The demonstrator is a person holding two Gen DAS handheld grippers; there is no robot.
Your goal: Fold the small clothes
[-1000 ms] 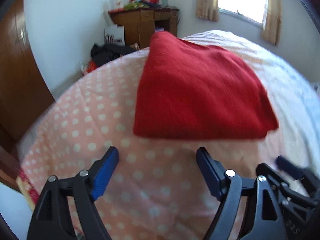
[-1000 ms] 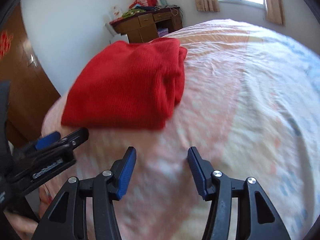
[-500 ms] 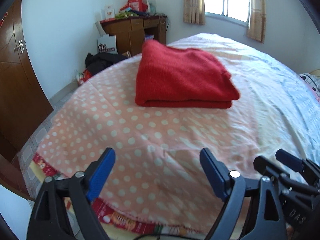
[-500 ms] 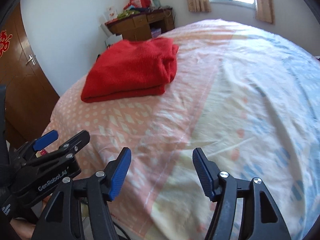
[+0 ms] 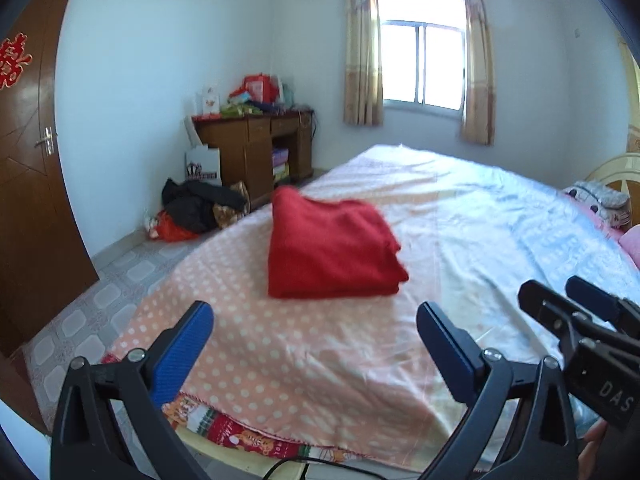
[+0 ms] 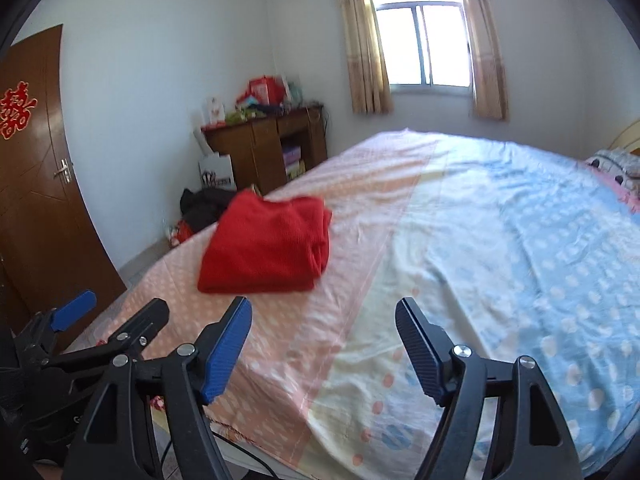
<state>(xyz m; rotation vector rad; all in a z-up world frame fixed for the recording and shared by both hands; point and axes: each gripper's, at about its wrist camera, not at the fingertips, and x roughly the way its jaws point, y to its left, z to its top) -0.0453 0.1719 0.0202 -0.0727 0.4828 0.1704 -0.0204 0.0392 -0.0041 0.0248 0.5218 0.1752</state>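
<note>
Red knit garment folded into a thick, neat rectangle on the bed, both hand-held grippers spread and empty.

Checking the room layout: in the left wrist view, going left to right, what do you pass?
Brown door → dark clothes pile on the floor → folded red garment → curtained window → patterned pillow.

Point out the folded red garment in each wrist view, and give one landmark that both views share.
Left wrist view: the folded red garment lies centre frame on the dotted pink bedcover.
Right wrist view: the same garment lies left of centre, nearer the bed's left edge.
Shared landmark: the wooden desk against the far wall, left of the window.
</note>
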